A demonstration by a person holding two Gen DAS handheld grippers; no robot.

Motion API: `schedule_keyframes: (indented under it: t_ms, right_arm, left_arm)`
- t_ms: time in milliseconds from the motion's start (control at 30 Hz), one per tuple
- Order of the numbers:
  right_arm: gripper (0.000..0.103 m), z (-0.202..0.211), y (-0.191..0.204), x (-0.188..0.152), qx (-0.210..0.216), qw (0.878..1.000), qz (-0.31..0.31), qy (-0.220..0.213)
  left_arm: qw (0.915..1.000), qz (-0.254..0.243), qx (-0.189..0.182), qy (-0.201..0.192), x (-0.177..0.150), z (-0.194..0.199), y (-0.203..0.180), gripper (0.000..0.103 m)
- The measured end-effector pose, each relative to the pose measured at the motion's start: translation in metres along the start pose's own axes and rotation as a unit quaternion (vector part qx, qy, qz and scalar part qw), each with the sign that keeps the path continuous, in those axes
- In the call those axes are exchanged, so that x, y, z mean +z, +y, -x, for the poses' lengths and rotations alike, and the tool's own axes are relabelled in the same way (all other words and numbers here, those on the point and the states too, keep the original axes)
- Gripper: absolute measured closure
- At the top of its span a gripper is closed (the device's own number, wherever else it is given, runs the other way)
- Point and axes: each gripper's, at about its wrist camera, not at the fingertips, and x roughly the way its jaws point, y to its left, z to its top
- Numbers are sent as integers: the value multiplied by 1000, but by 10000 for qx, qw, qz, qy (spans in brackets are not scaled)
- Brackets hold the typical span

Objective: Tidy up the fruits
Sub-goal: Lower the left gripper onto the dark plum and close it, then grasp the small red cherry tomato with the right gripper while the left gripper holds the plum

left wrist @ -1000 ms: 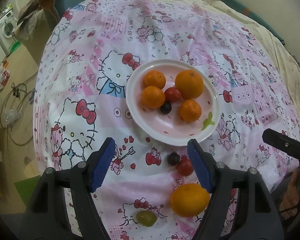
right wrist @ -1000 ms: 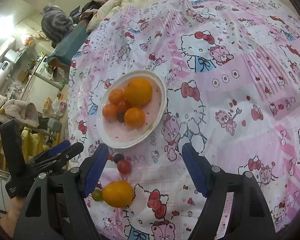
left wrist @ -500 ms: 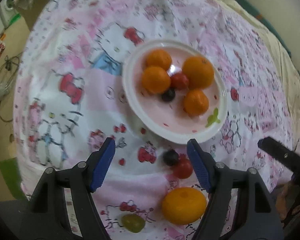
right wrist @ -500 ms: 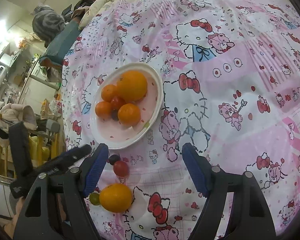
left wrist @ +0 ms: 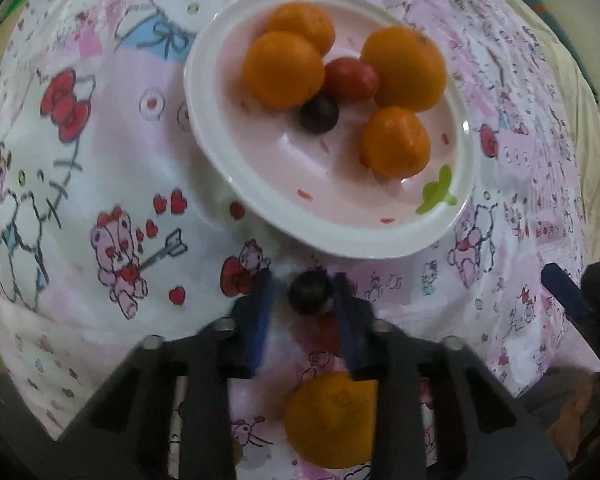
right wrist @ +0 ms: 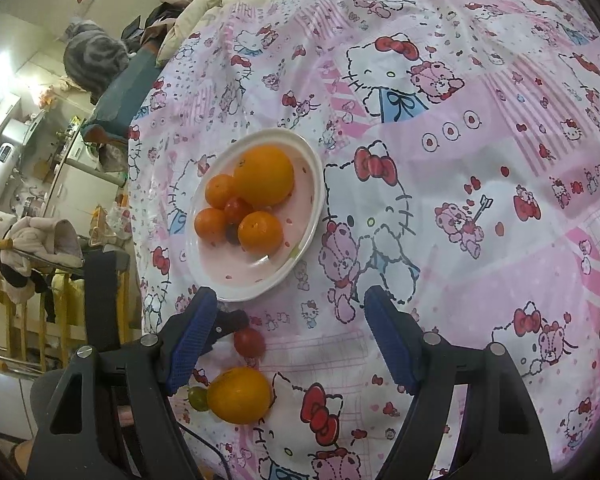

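Note:
A white-rimmed pink plate (left wrist: 332,236) holds several oranges, a red tomato (left wrist: 352,79) and a dark grape (left wrist: 319,113). My left gripper (left wrist: 305,298) has its blue fingers narrowed around a loose dark grape (left wrist: 311,292) just in front of the plate. I cannot tell whether they touch it. A red tomato (right wrist: 249,342), an orange (right wrist: 240,395) and a green grape (right wrist: 198,398) lie on the cloth behind it. My right gripper (right wrist: 288,336) is open and empty above the cloth, near the plate (right wrist: 312,216).
The plate sits on a bed covered with a pink cartoon-cat cloth (right wrist: 460,160). The bed's edge drops to the floor at the left. Kitchen furniture and a clothes rack (right wrist: 32,240) stand beyond it.
My left gripper has moved forward and down to the loose dark grape, and its fingers have closed in from wide open. The right gripper has barely moved.

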Motion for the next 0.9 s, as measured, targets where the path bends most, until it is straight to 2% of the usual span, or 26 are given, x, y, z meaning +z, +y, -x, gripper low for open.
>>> schedule_keyframes:
  t_ms: [167, 233, 300, 433, 533, 600, 700, 833, 900]
  right_arm:
    - [24, -3, 3, 0, 4, 10000, 54, 54]
    - [24, -8, 6, -2, -1, 9999, 101, 130]
    - [24, -14, 8, -3, 2, 9995, 165, 260]
    - [25, -40, 16, -11, 89, 9968, 290, 740]
    - [36, -63, 30, -18, 54, 9926, 566, 1074]
    - [38, -80, 42, -25, -85, 9884, 870, 1240]
    - [39, -95, 55, -33, -246, 9843, 1136, 1326]
    - [48, -113, 67, -39, -382, 9784, 1407, 1466]
    - [56, -120, 70, -42, -471, 9760, 1488, 1518]
  left_arm:
    - [9997, 91, -175, 152, -2, 0, 1, 86]
    - [10000, 4, -28, 3, -2, 8, 1, 86]
    - [9999, 49, -32, -107, -1, 18, 8, 86]
    - [9990, 186, 48, -408, 2, 40, 26, 86]
    - [9980, 275, 60, -564, 1, 52, 37, 85]
    - [9975, 283, 75, -638, 0, 59, 44, 85]
    - [9972, 249, 133, -689, -3, 63, 50, 86]
    - [9970, 159, 192, -736, -6, 66, 51, 85]
    - [9967, 120, 239, -765, -8, 69, 54, 85]
